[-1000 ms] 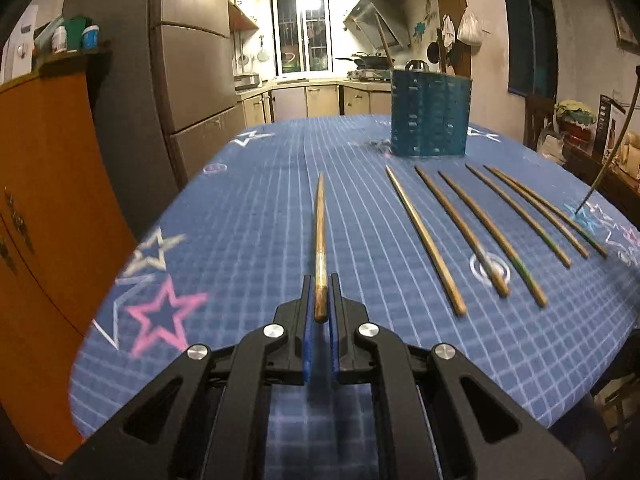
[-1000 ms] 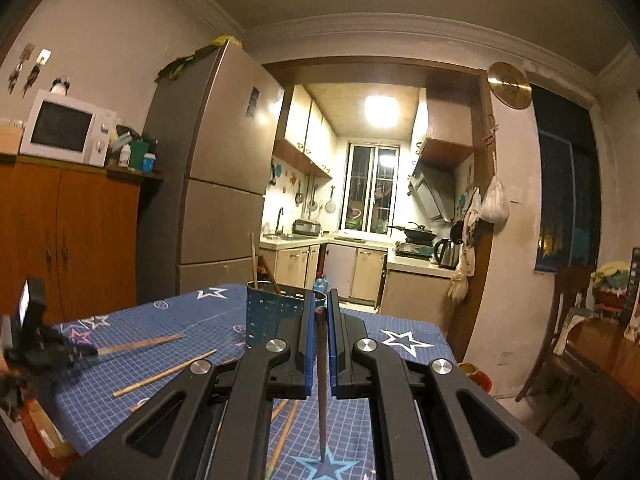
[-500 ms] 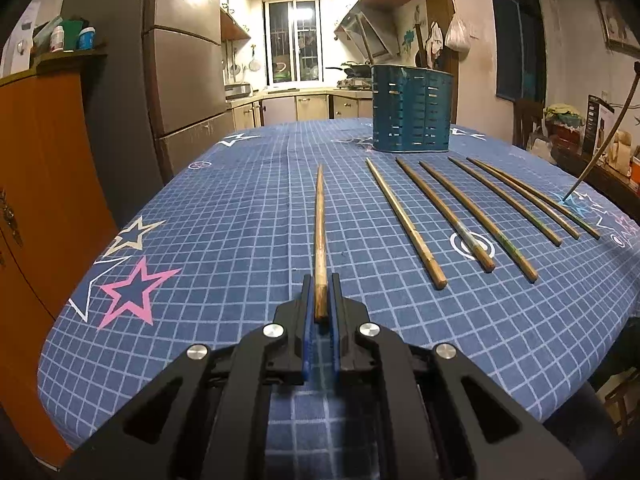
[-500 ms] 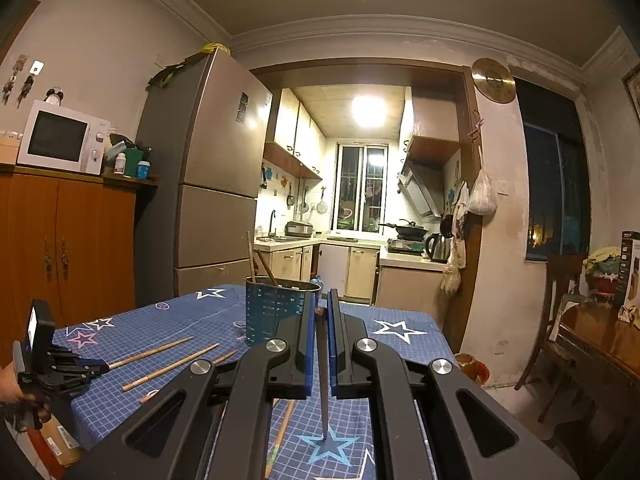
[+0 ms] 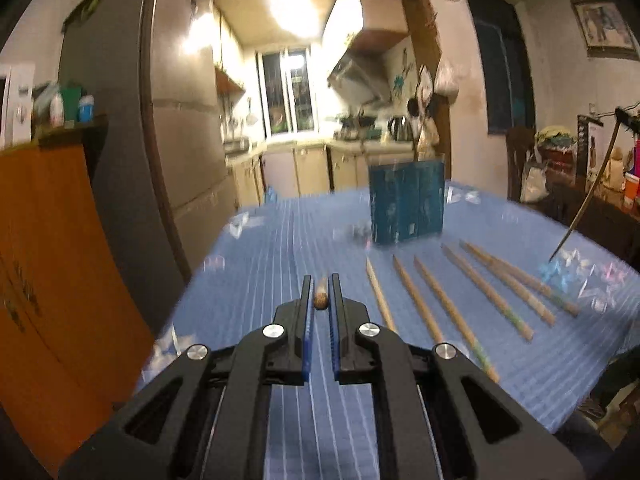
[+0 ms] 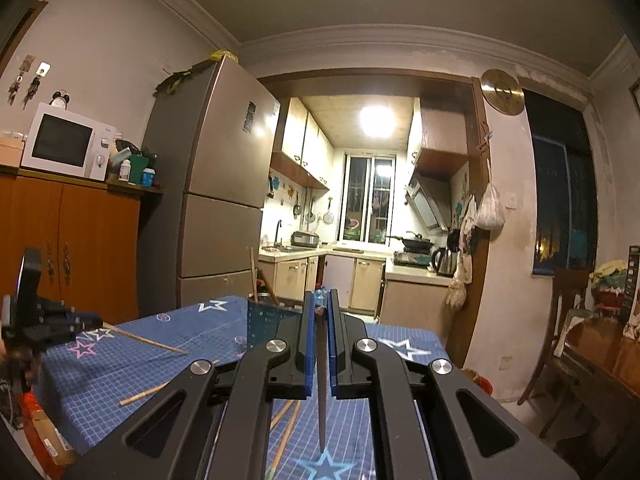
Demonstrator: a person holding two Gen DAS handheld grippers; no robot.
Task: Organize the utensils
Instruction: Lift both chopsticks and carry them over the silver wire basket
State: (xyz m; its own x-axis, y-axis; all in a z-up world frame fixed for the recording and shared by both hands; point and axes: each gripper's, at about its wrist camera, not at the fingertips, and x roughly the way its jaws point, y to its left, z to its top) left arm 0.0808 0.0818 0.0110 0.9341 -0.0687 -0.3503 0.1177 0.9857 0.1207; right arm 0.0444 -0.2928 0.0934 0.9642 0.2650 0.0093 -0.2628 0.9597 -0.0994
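Note:
My left gripper is shut on a wooden chopstick, raised above the blue star-patterned tablecloth and seen almost end-on. Several more chopsticks lie side by side to its right. A blue slotted utensil holder stands farther back. My right gripper is shut on a dark chopstick that hangs tip-down over the cloth. In the right wrist view the holder has sticks in it, and the left gripper shows at the far left with its chopstick sticking out.
An orange wooden cabinet and a tall grey fridge flank the table's left side. A dark wooden table and a chair stand to the right. A kitchen doorway lies beyond the table's far edge.
My left gripper has lifted its chopstick off the cloth and risen, so the stick now points away instead of lying flat. The right gripper has stayed put with its stick.

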